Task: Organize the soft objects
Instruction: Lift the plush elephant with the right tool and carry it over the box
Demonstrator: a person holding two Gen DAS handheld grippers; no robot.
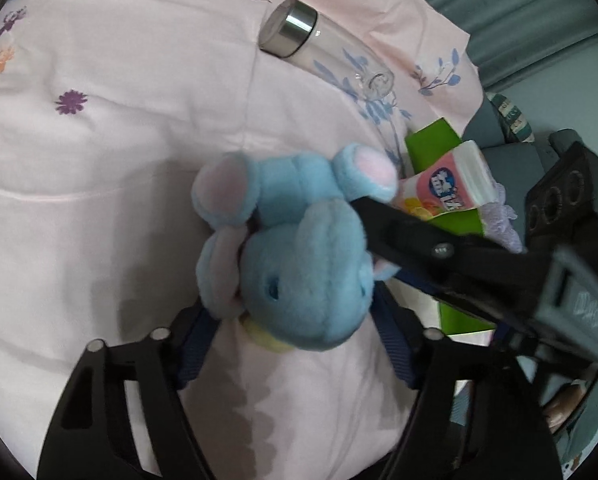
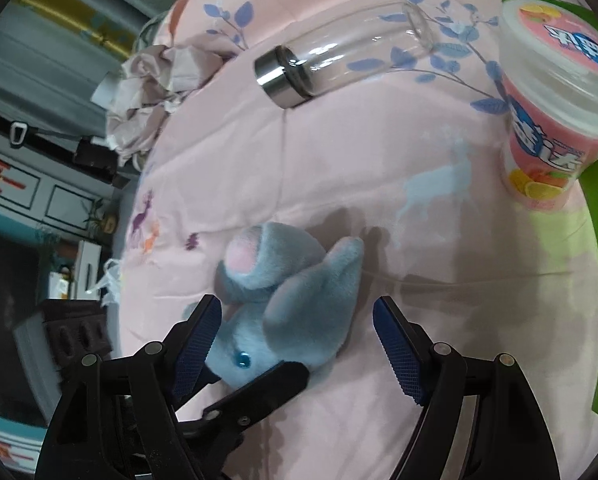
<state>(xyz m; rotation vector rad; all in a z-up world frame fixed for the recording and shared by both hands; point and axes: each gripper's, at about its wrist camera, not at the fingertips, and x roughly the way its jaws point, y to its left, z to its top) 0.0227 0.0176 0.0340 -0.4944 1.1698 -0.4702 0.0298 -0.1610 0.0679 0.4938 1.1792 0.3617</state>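
Note:
A blue plush elephant [image 1: 299, 240] with pink ears and feet lies on the pink bedspread [image 1: 119, 180]. My left gripper [image 1: 295, 332] holds it between its blue pads, shut on its head. My right gripper [image 2: 299, 340] is open, its pads either side of the same plush elephant [image 2: 291, 304]; one of its fingers [image 1: 439, 248] reaches in from the right in the left wrist view. A left finger [image 2: 259, 392] crosses below the toy in the right wrist view.
A clear glass bottle with a steel cap [image 1: 323, 48] lies on the bedspread beyond the toy; it also shows in the right wrist view [image 2: 339, 60]. A pink candy tub [image 2: 555, 100] stands on a green box [image 1: 435, 148] at the right. Crumpled cloth [image 2: 155, 80] lies at the bed's far edge.

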